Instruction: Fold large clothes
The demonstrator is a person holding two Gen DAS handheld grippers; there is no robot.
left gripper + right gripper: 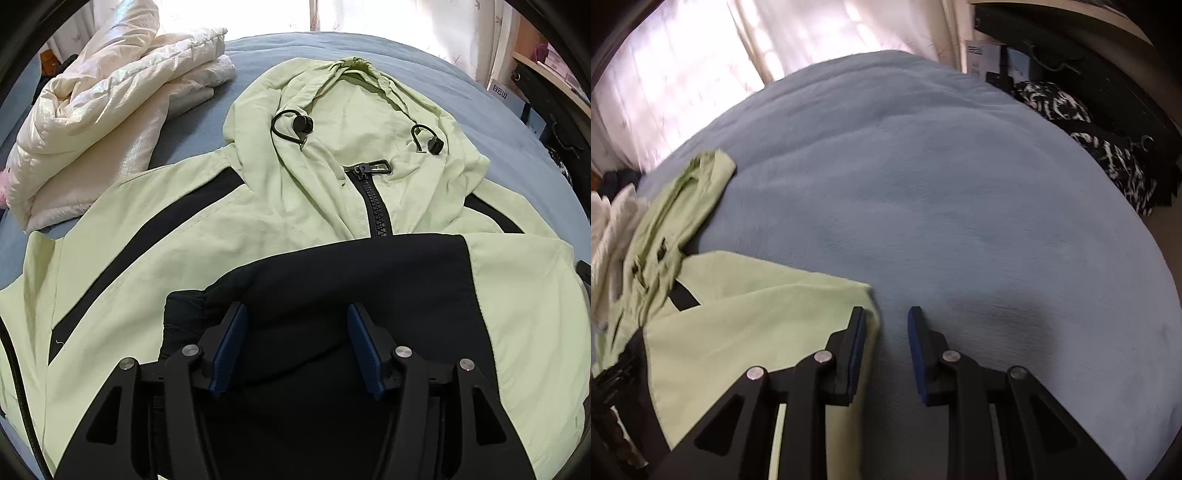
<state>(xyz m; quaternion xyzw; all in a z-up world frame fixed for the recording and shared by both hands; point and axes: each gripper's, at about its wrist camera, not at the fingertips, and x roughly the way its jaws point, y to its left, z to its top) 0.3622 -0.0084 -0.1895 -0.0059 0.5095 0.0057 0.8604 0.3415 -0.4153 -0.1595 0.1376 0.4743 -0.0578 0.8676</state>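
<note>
A light green hooded jacket [280, 206] with black stripes and a black zip lies face up on the blue bed cover [509, 155]. A black sleeve [332, 273] is folded across its chest. My left gripper [297, 314] is open just above that black sleeve, holding nothing. In the right wrist view the jacket's green edge [757, 314] lies at the lower left. My right gripper [886, 314] is open and empty over the bed cover [942, 184], its left finger at the jacket's corner.
A folded white puffy coat [99, 122] lies at the bed's far left. A black and white patterned cloth [1108, 147] and dark furniture stand along the right side. Curtains [701, 55] hang behind the bed.
</note>
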